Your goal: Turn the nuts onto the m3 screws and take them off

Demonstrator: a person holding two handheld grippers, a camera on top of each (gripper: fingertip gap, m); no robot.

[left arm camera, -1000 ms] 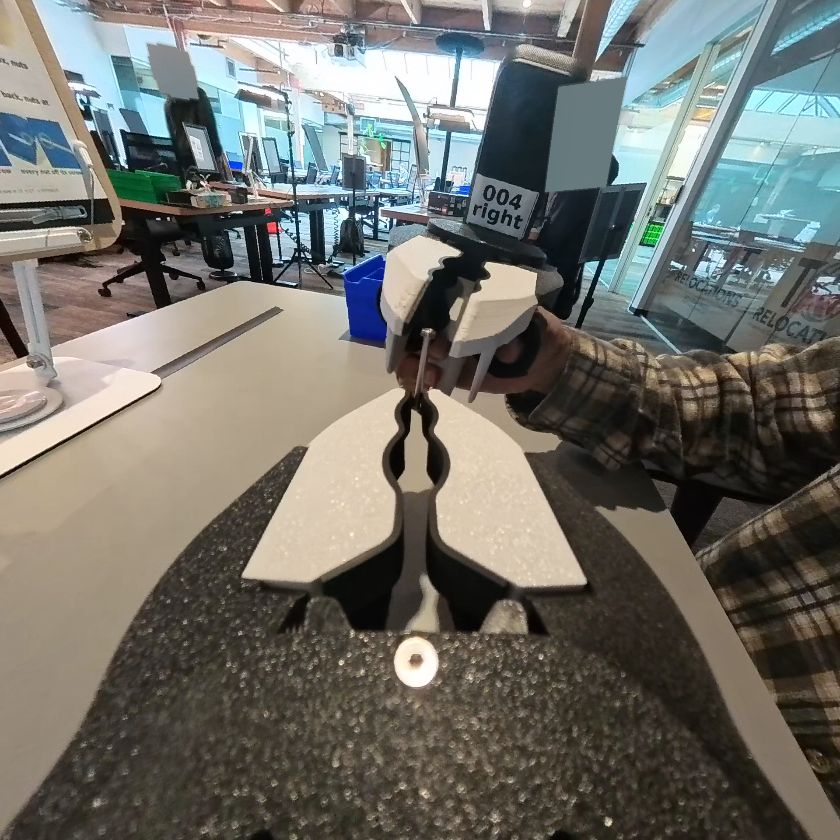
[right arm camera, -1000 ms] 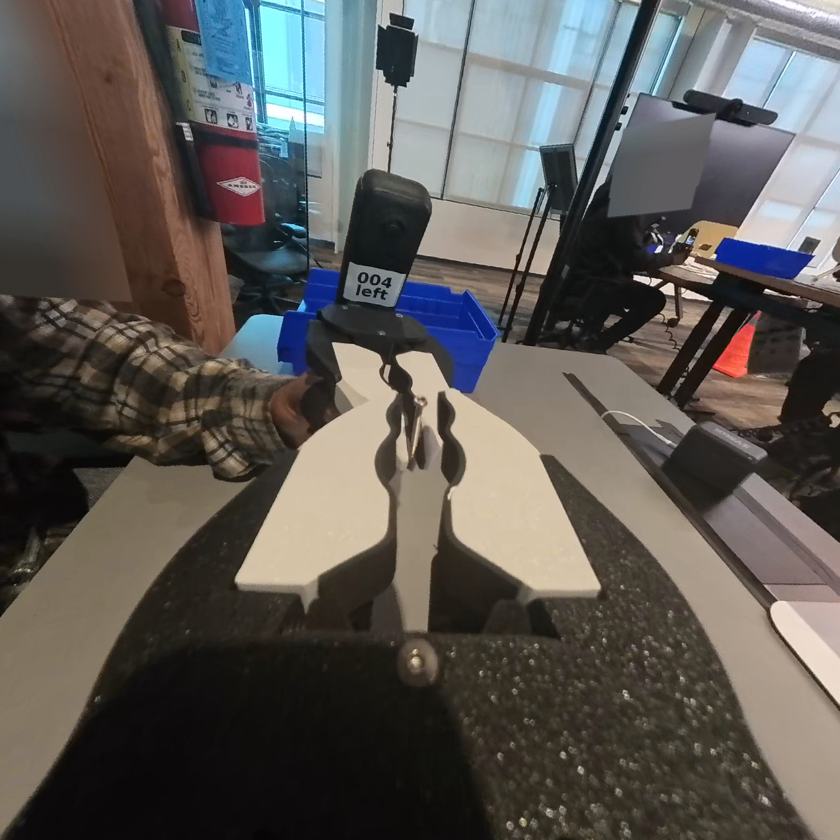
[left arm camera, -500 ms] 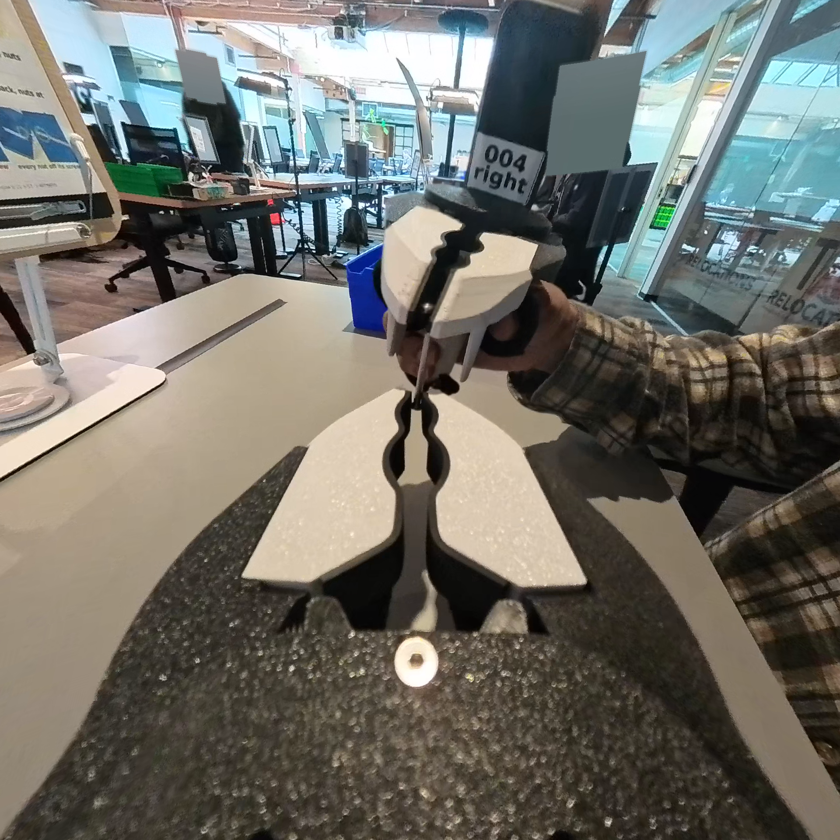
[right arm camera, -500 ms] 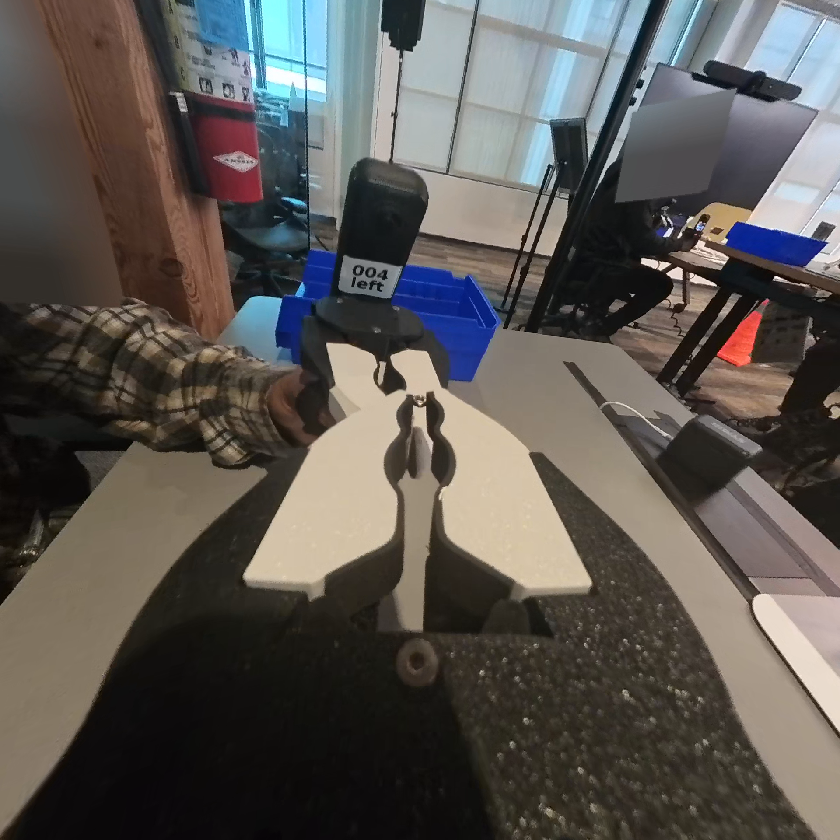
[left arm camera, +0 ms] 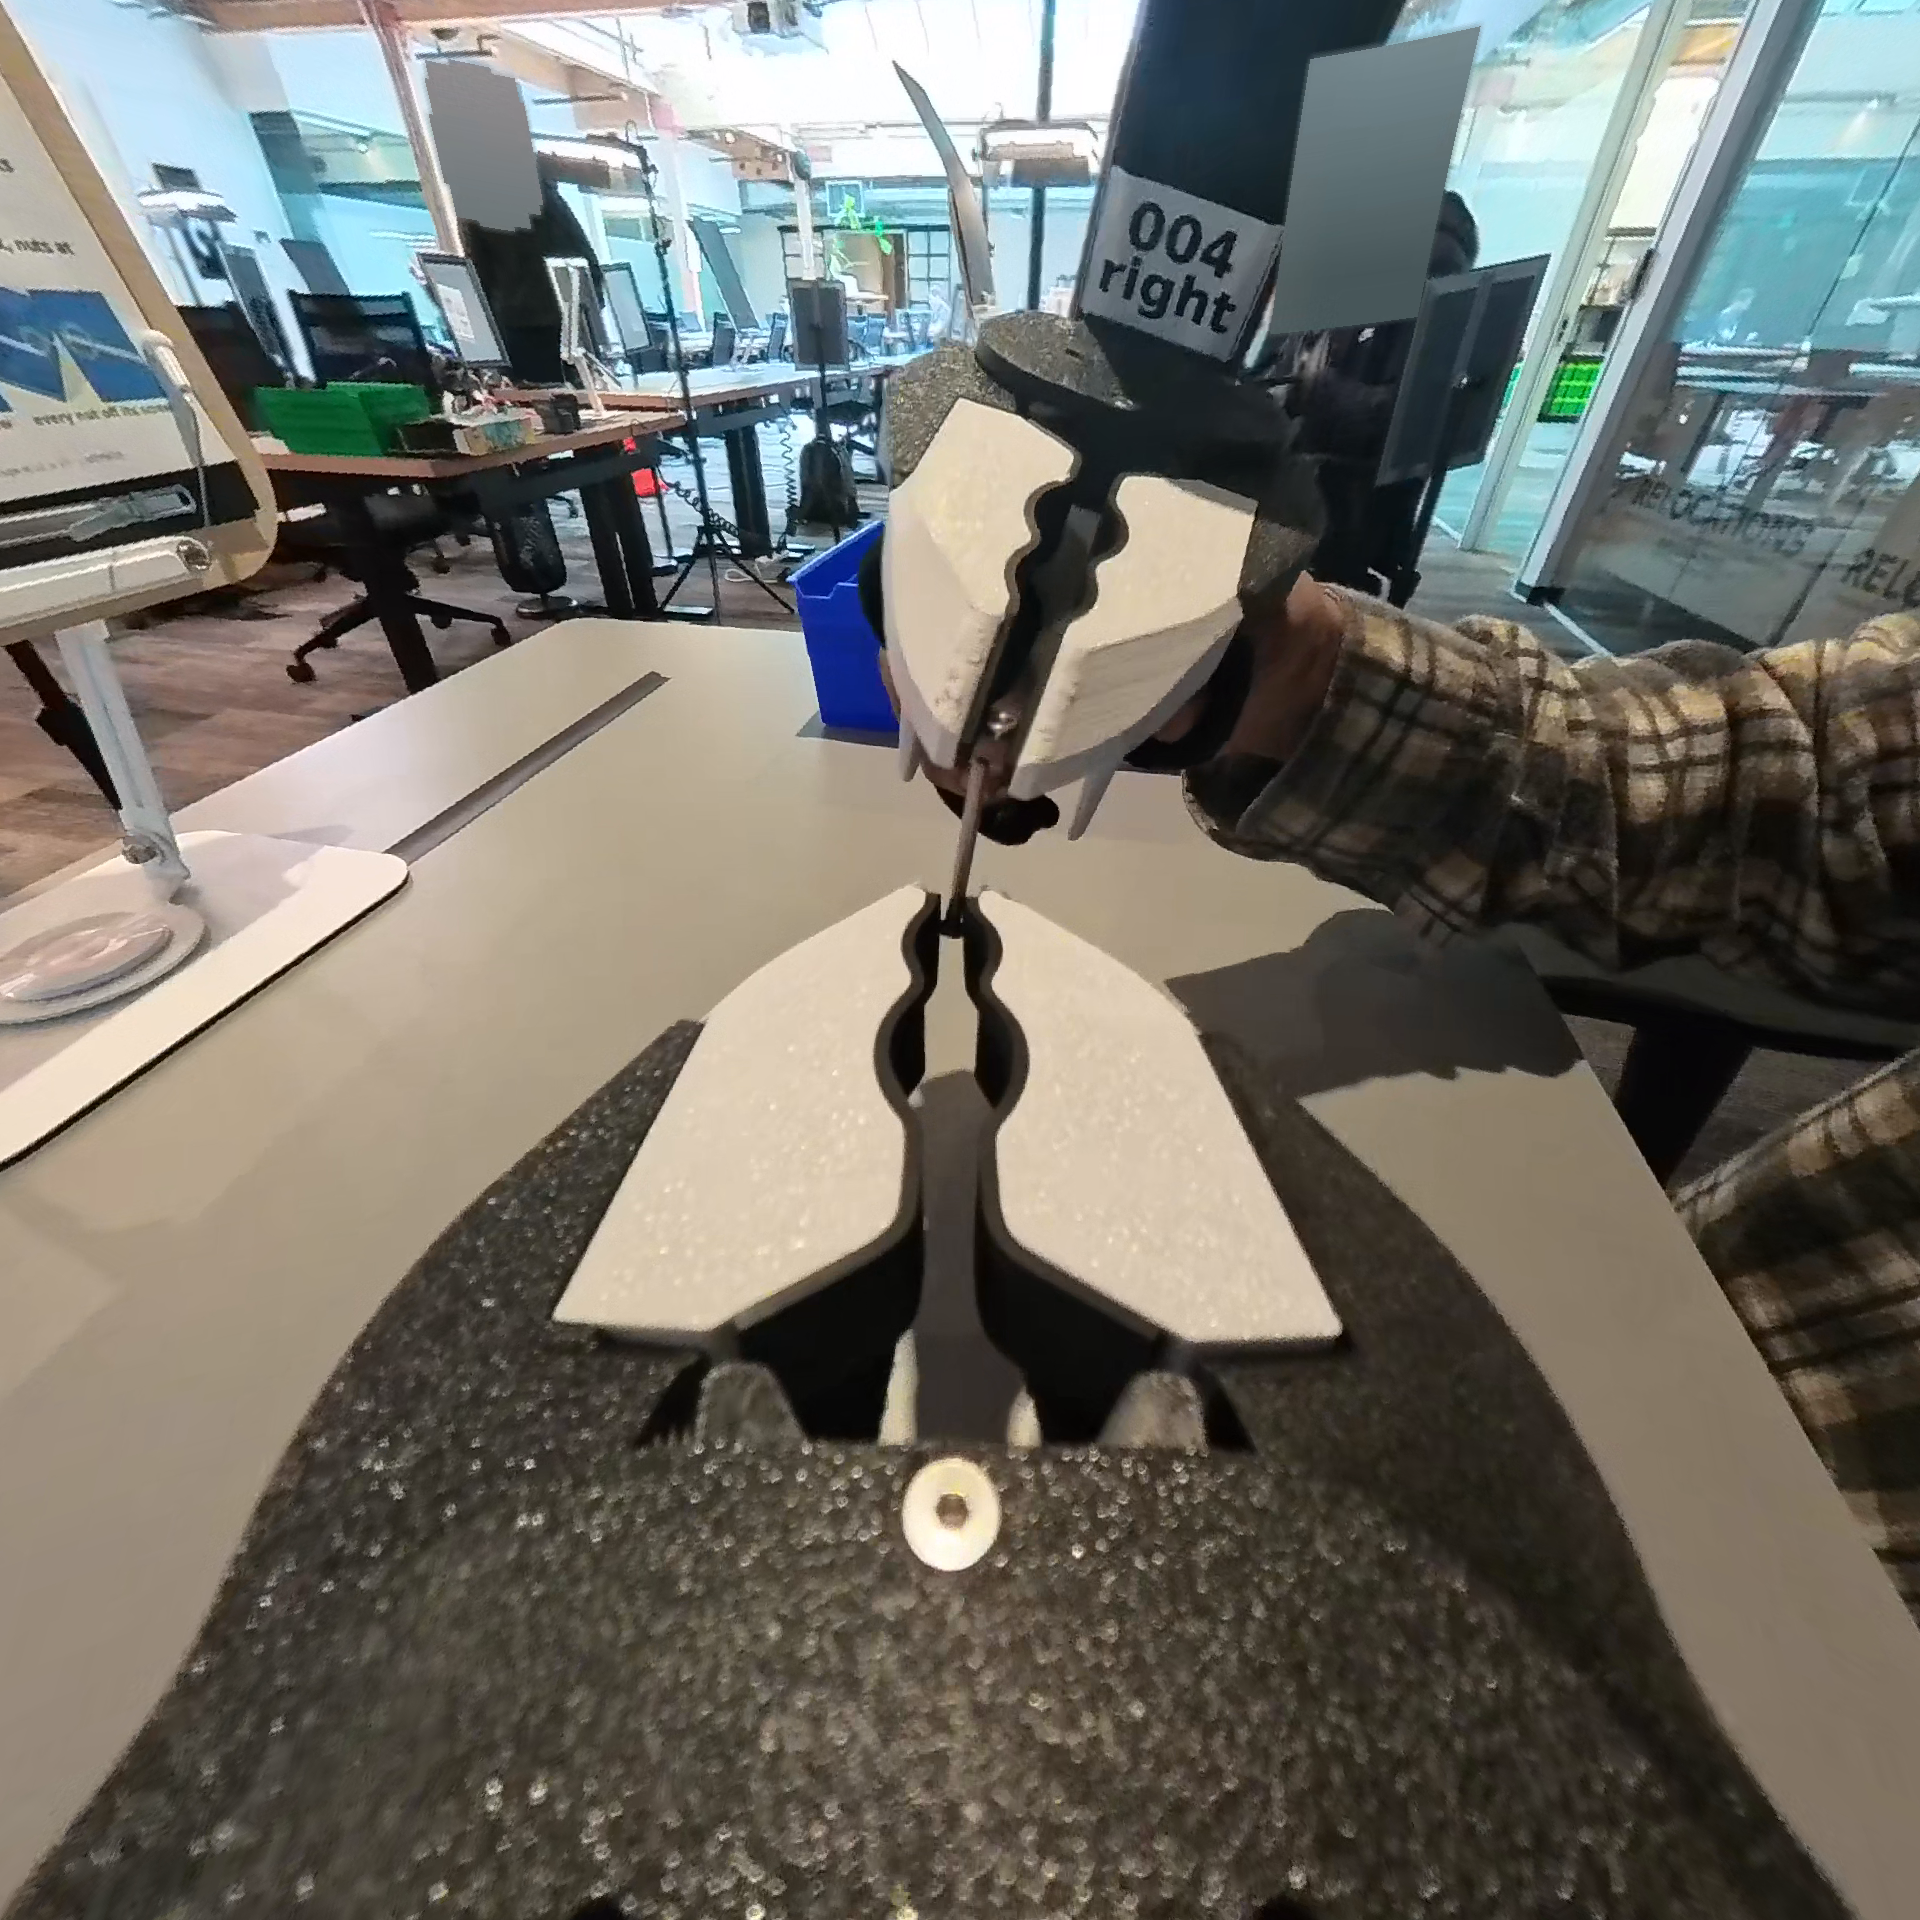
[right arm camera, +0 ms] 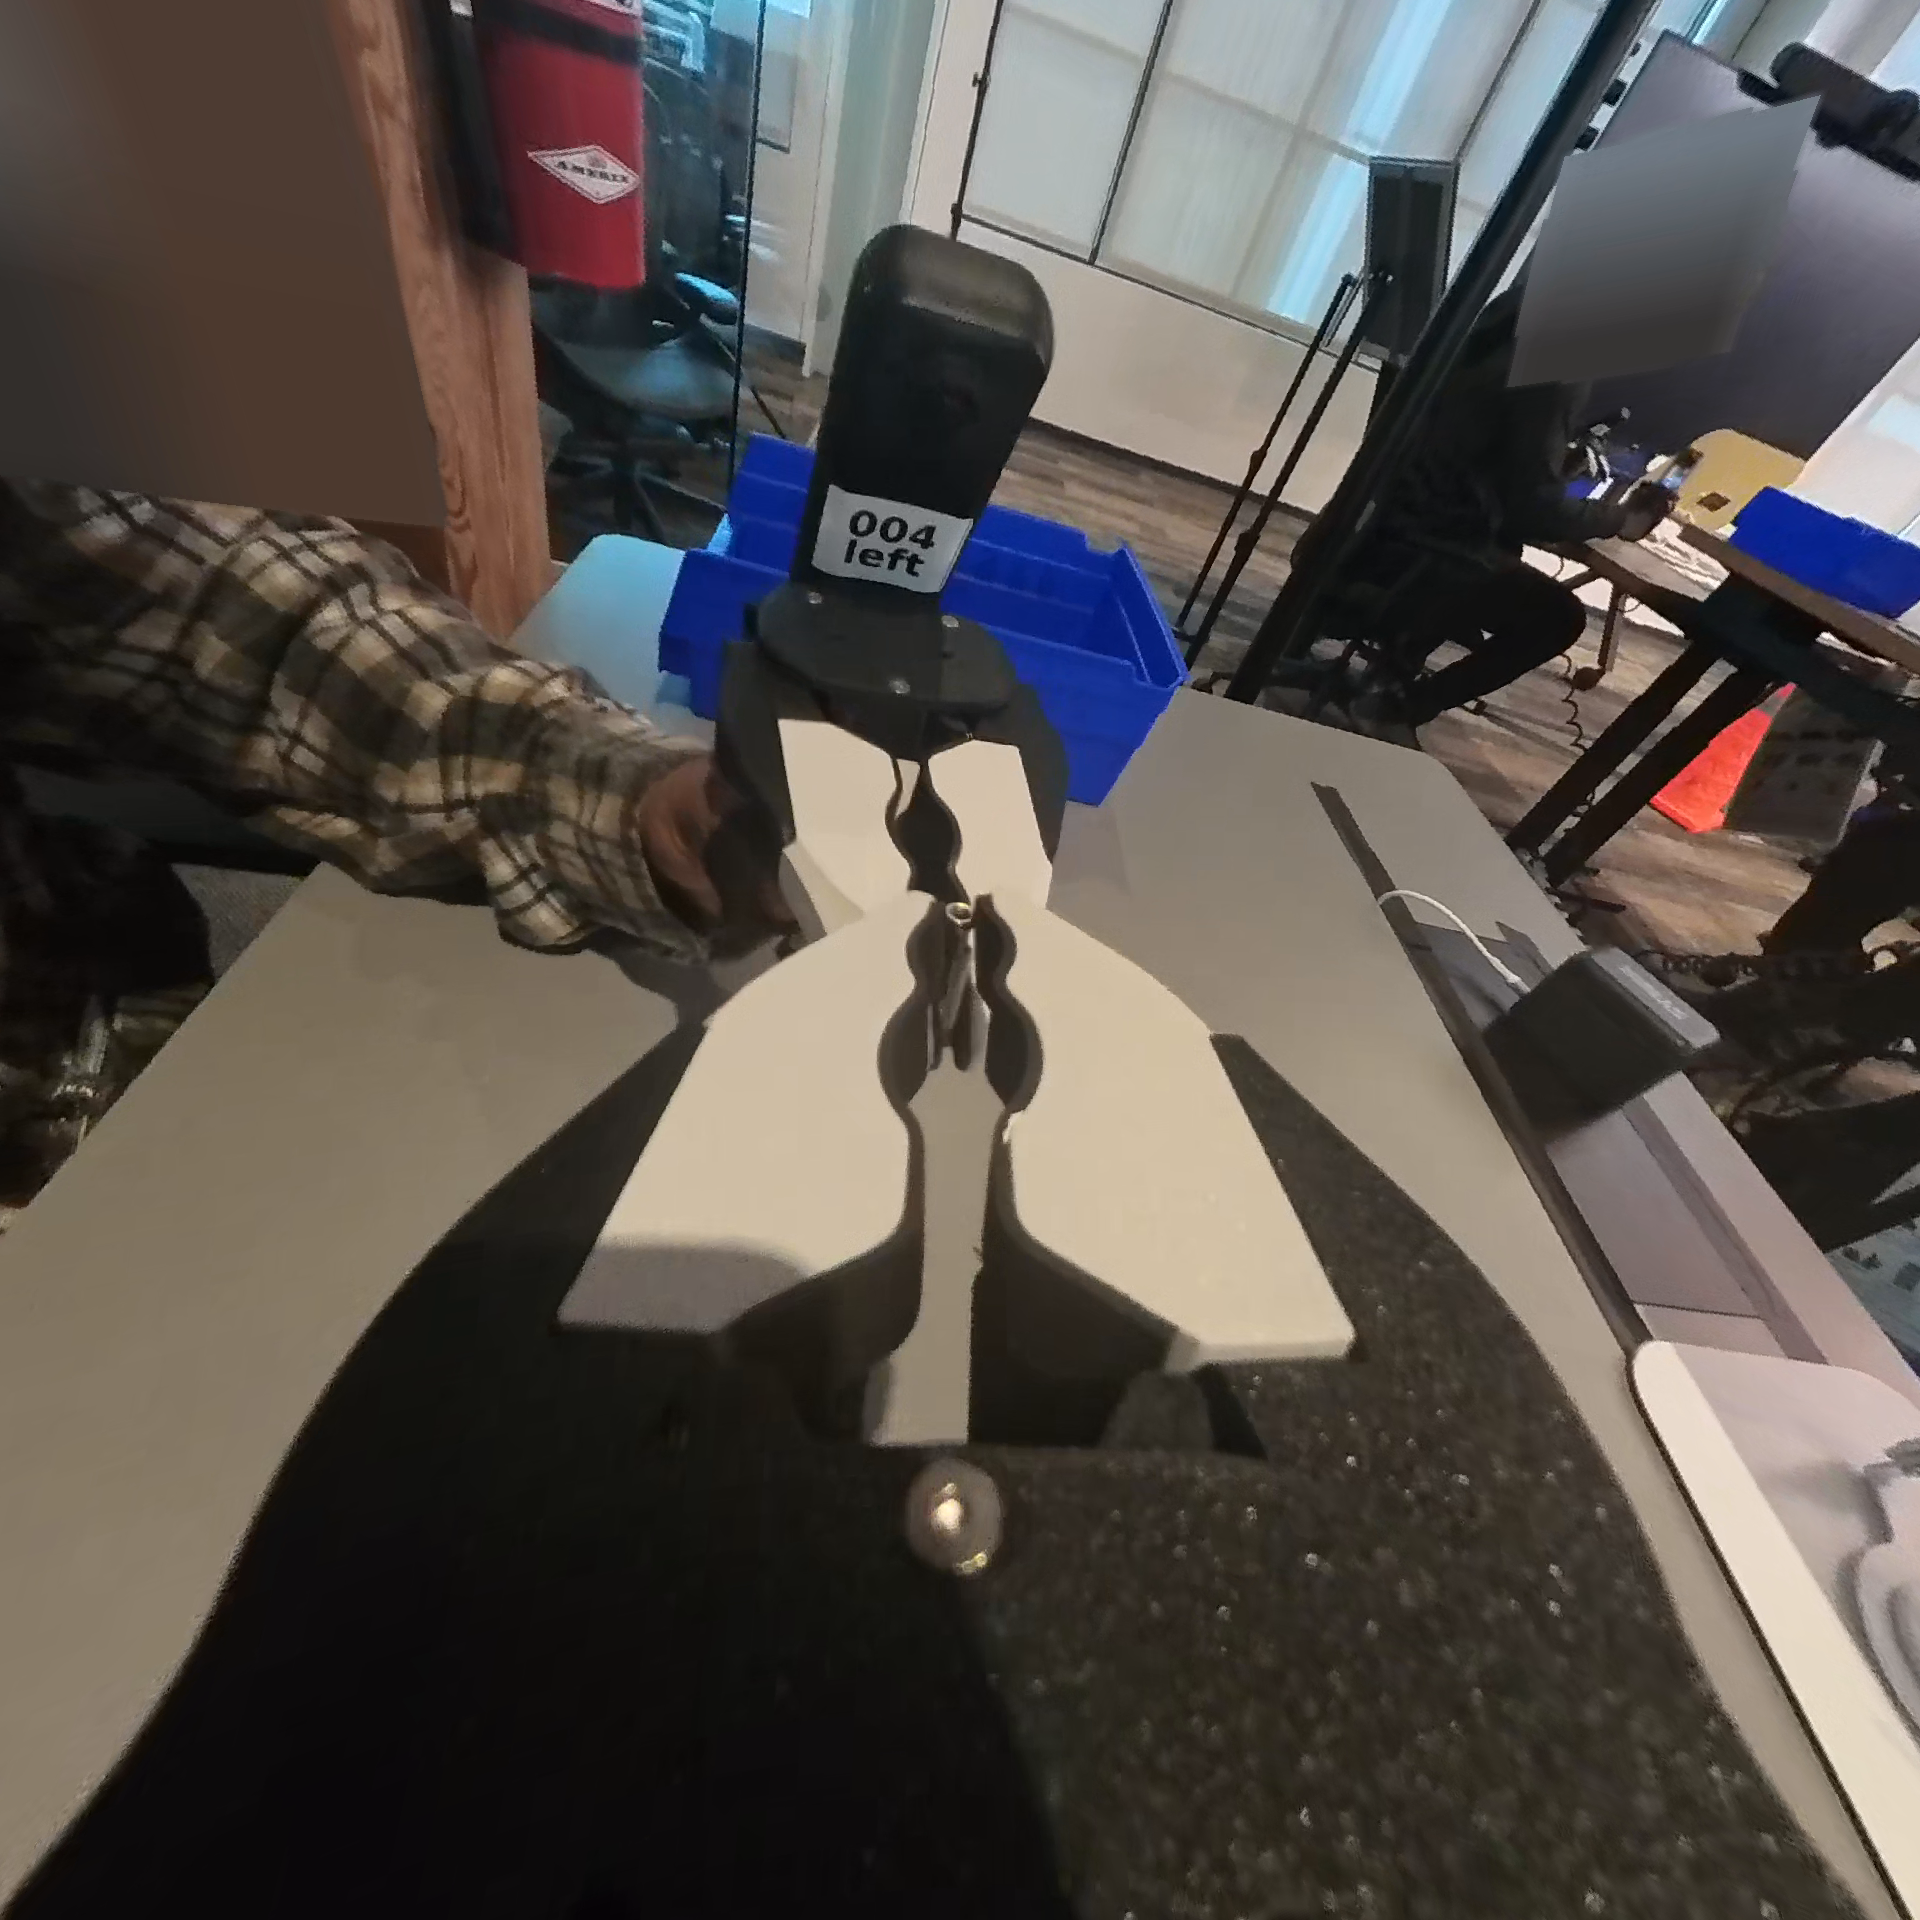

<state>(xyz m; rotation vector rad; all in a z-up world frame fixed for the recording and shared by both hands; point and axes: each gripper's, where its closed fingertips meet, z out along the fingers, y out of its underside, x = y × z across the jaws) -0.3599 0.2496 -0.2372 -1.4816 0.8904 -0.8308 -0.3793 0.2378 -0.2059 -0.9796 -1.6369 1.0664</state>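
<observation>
1. The left gripper (left arm camera: pixel 952 902), nearest in the left wrist view, has its white fingers (left arm camera: pixel 790 1122) clenched at the tips on something tiny, probably a nut; it is too small to tell.
2. The screw (left arm camera: pixel 971 821) rises tilted from those tips, above the grey surface (left arm camera: pixel 499 997) near its far edge.
3. The right gripper (left arm camera: pixel 992 727) has its fingers (right arm camera: pixel 1132 1132) clamped on the screw's upper end.
4. A blue bin (right arm camera: pixel 1049 644) sits at the far edge.
</observation>
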